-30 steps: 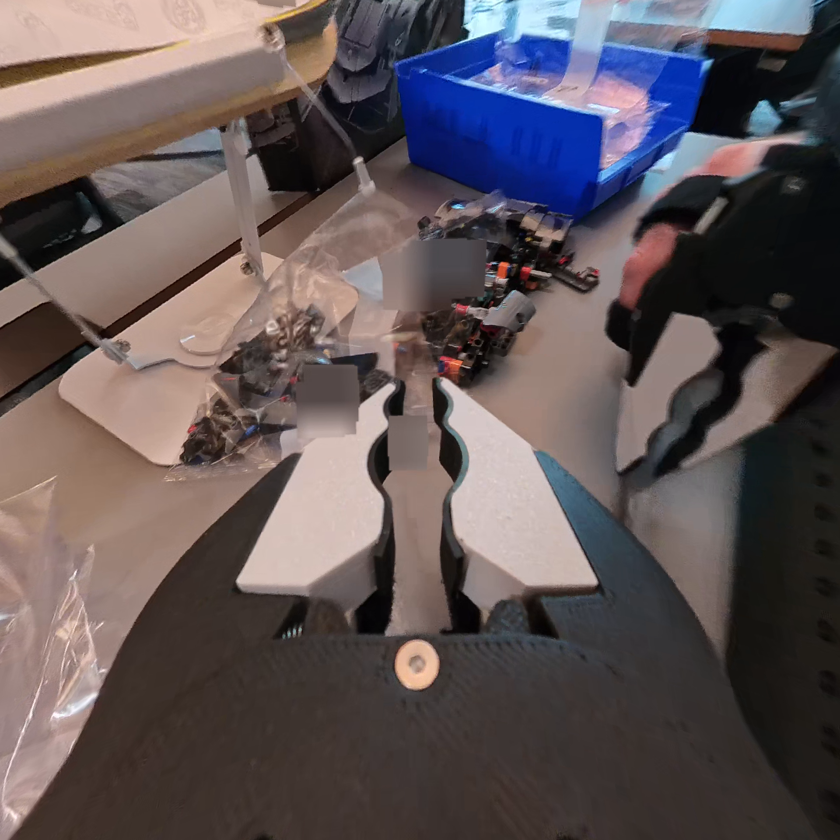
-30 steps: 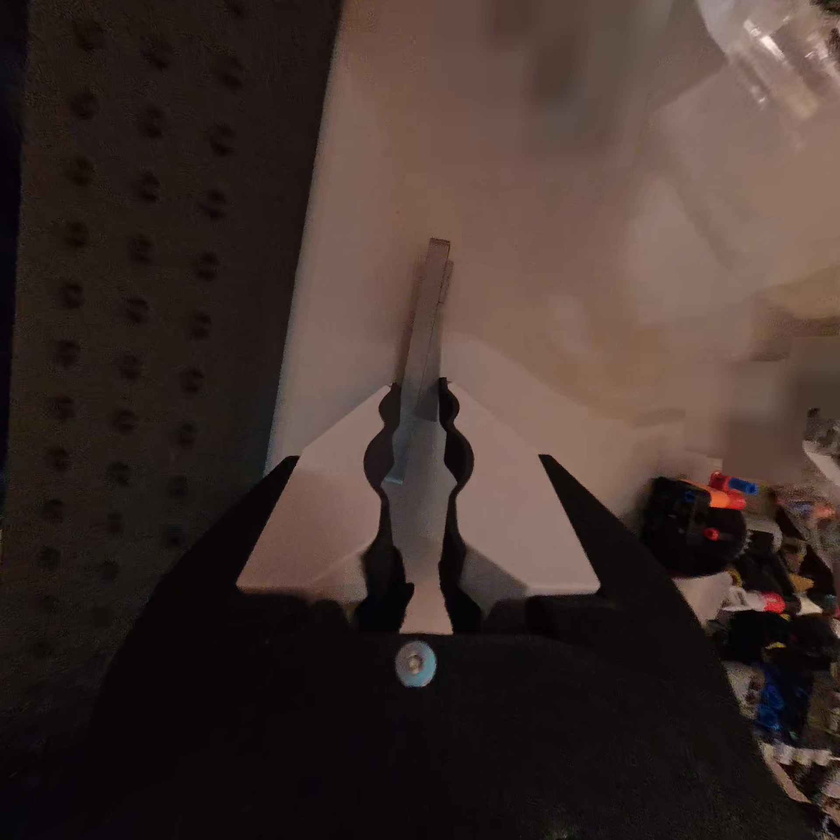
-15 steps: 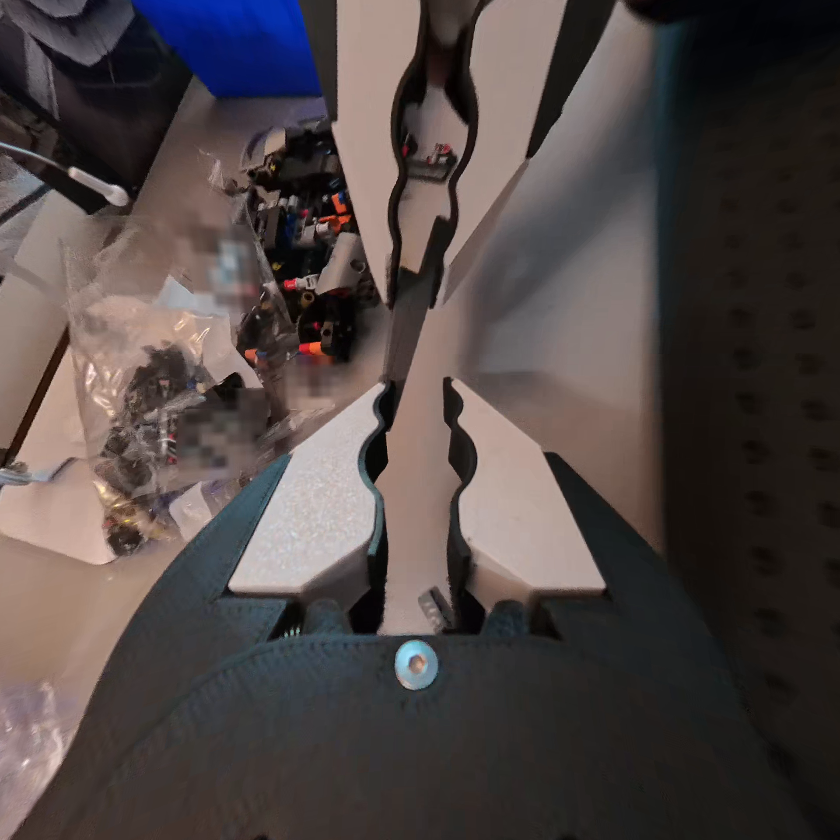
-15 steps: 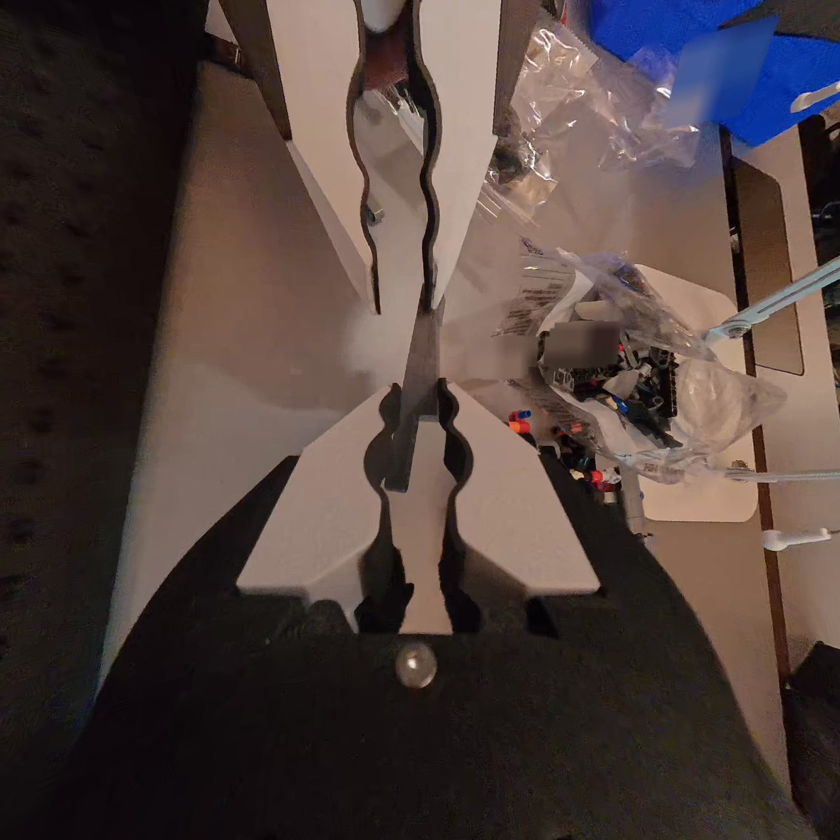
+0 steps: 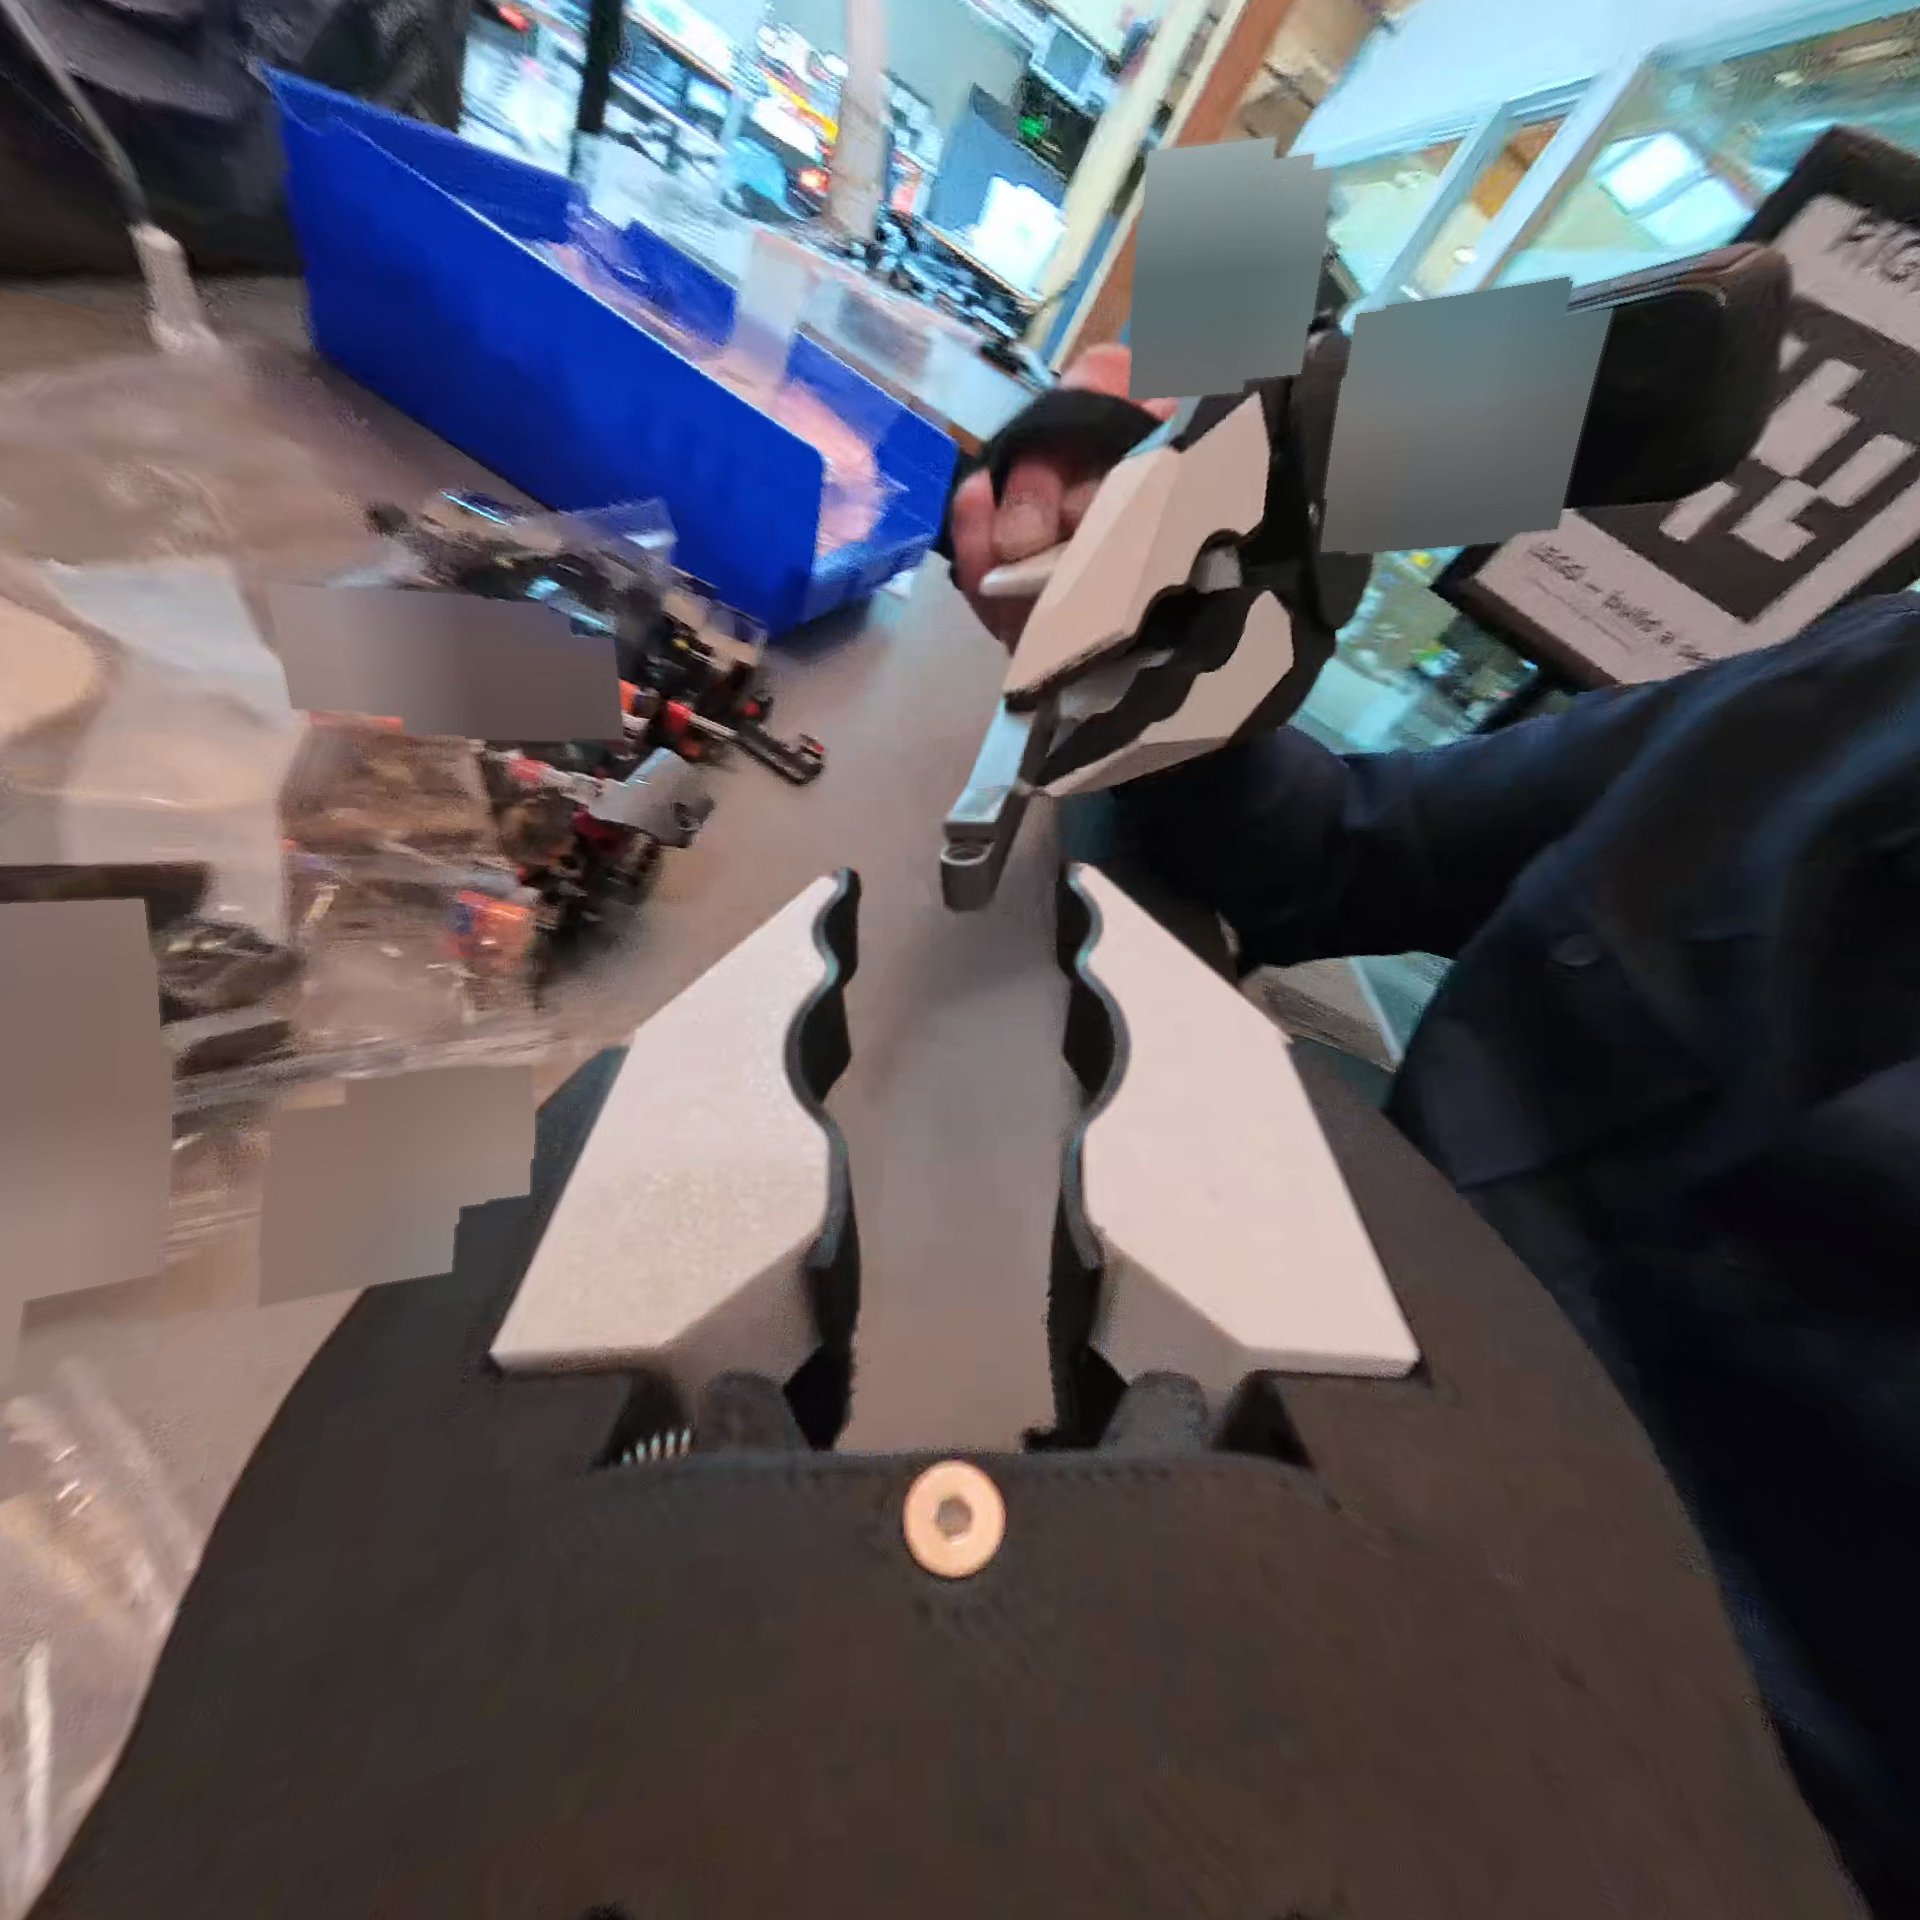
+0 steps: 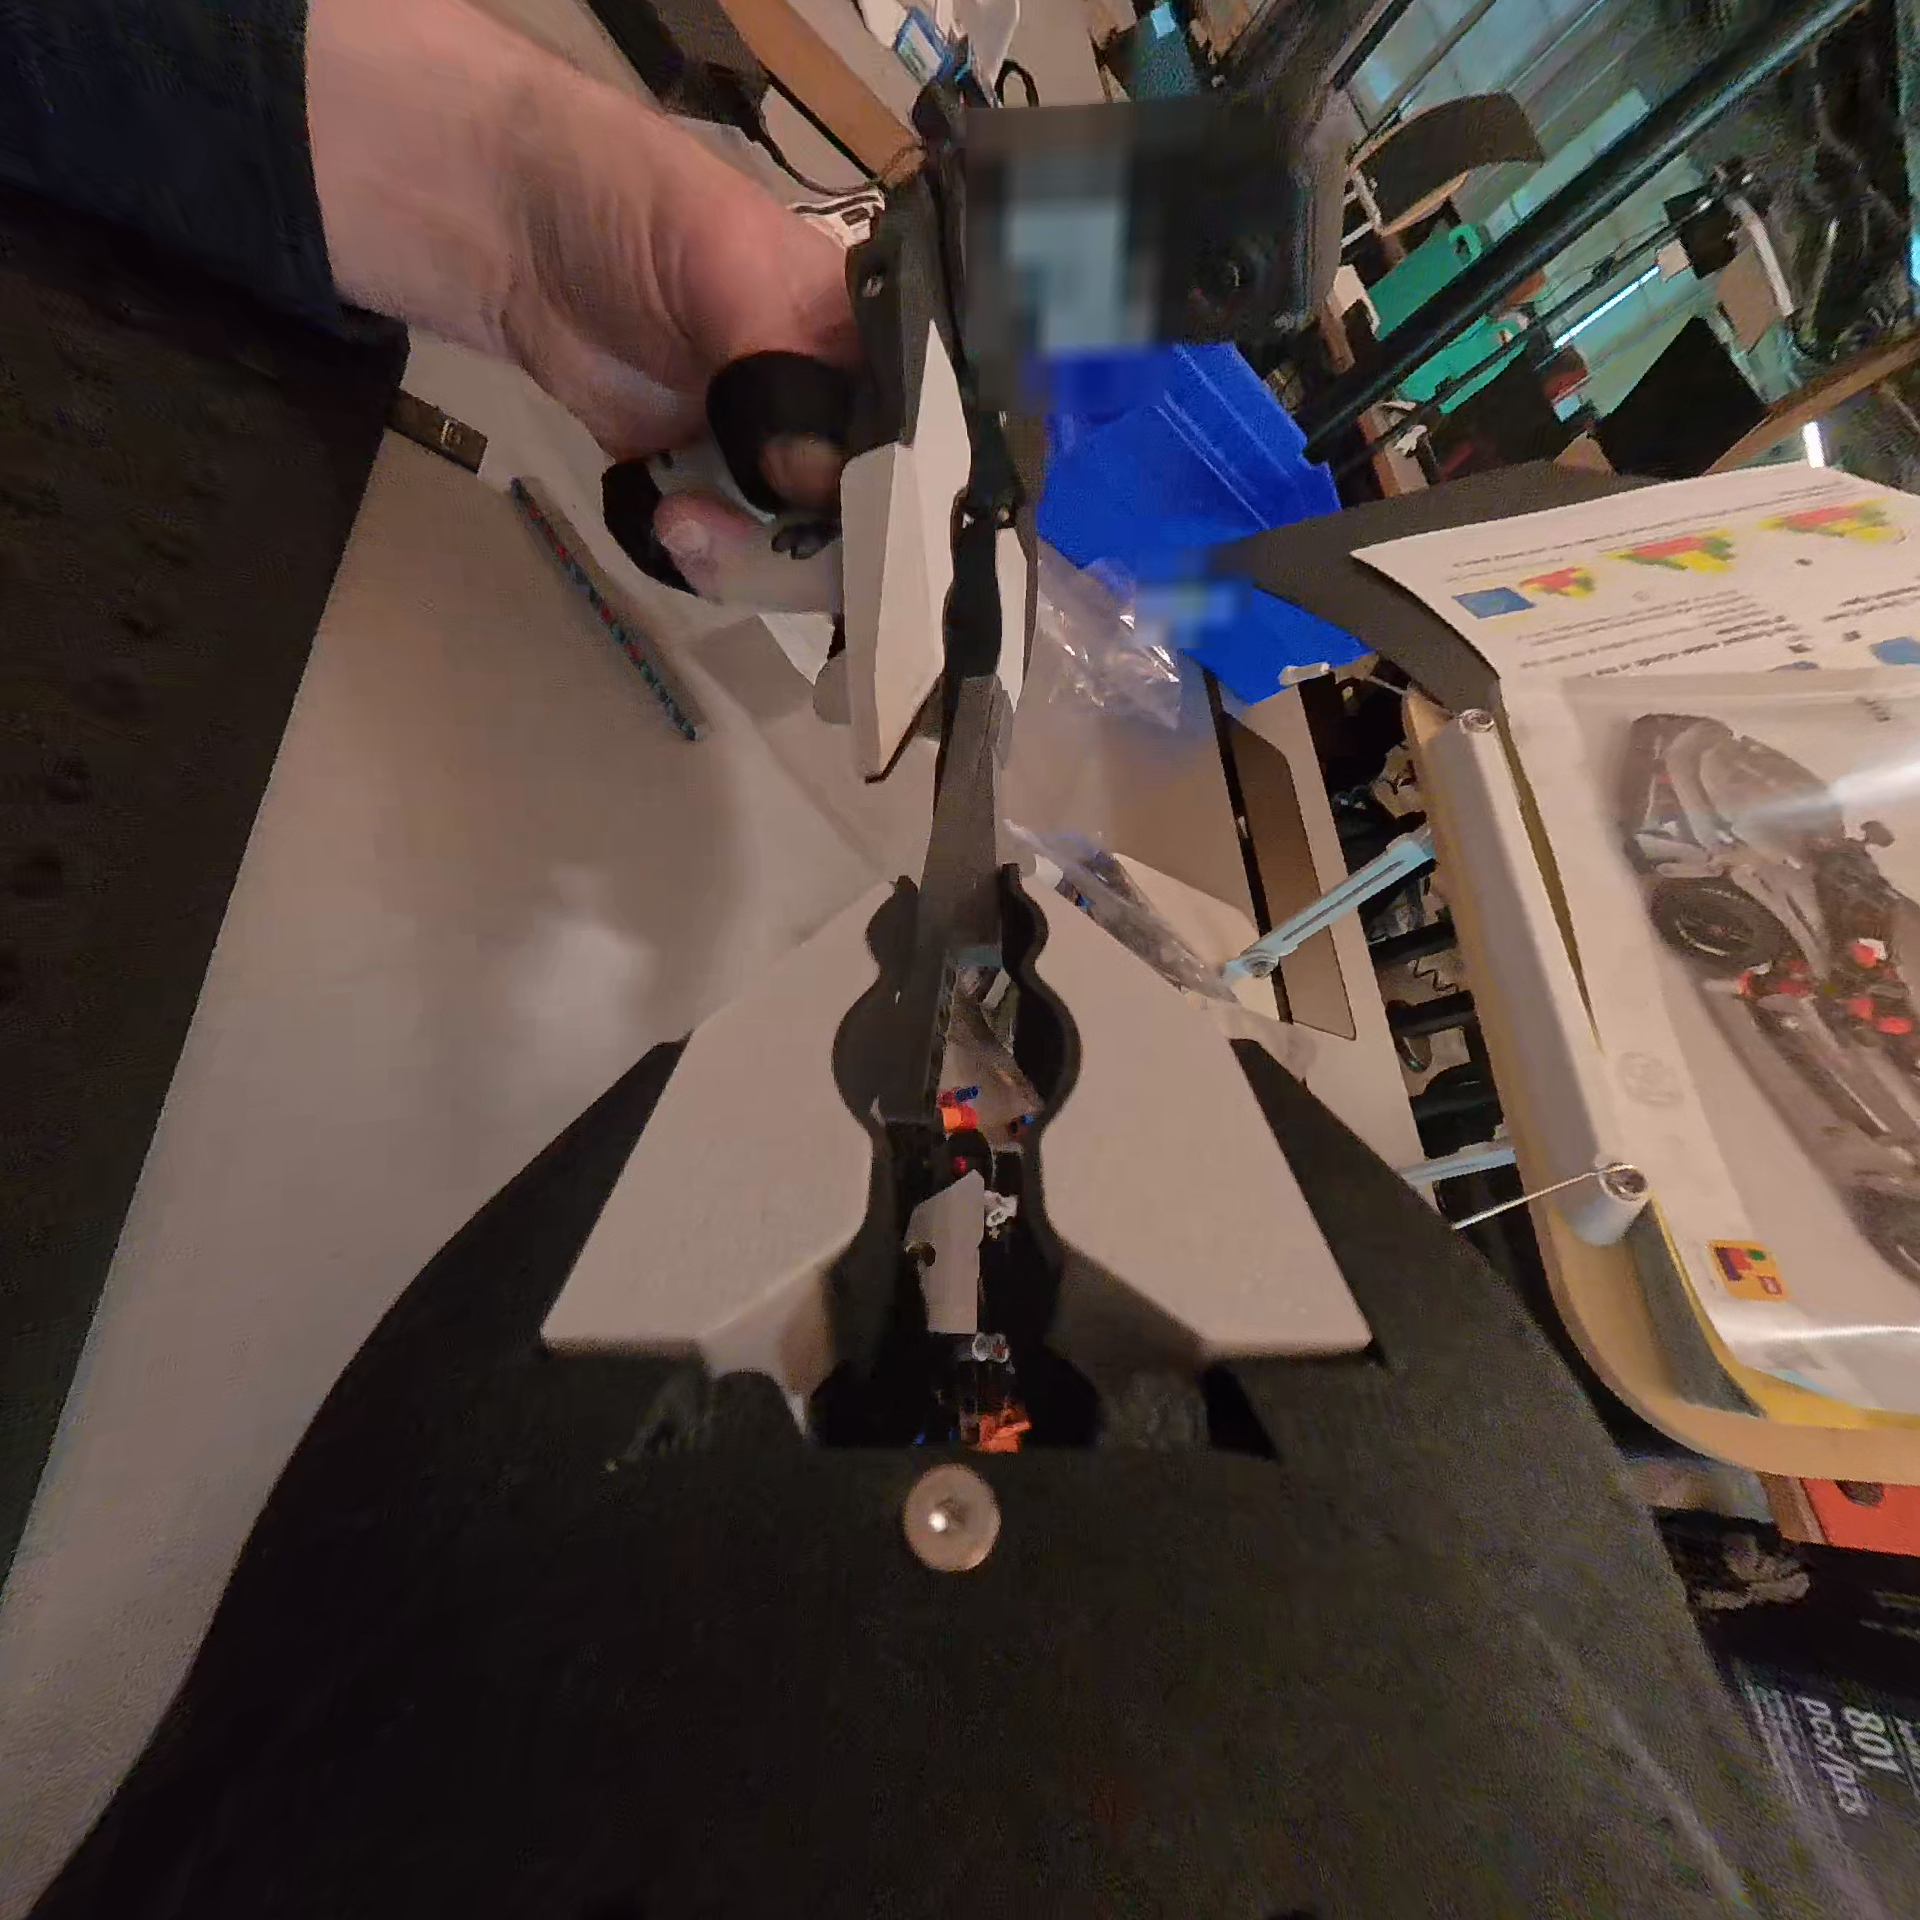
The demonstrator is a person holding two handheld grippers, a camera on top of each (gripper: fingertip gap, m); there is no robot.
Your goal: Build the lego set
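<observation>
My right gripper (image 6: pixel 951 894) clamps a long grey Lego beam (image 5: pixel 989 795) in mid-air above the table (image 5: pixel 914 665). My left gripper (image 5: pixel 958 888) is spread apart, empty, its tips just beside the beam's free end. Loose Lego pieces (image 5: pixel 634 717) lie left.

My left gripper (image 5: pixel 956 914): jaws apart, empty.
My right gripper (image 5: pixel 1039 727): clamps grey beam (image 5: pixel 982 821).
Table (image 5: pixel 914 665): loose parts (image 5: pixel 623 769), blue bin (image 5: pixel 582 416).

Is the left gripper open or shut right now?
Open. In its own wrist view the left gripper shows a wide gap between its fingers, nothing clamped; the grey beam hangs ahead, held by the right gripper.
</observation>
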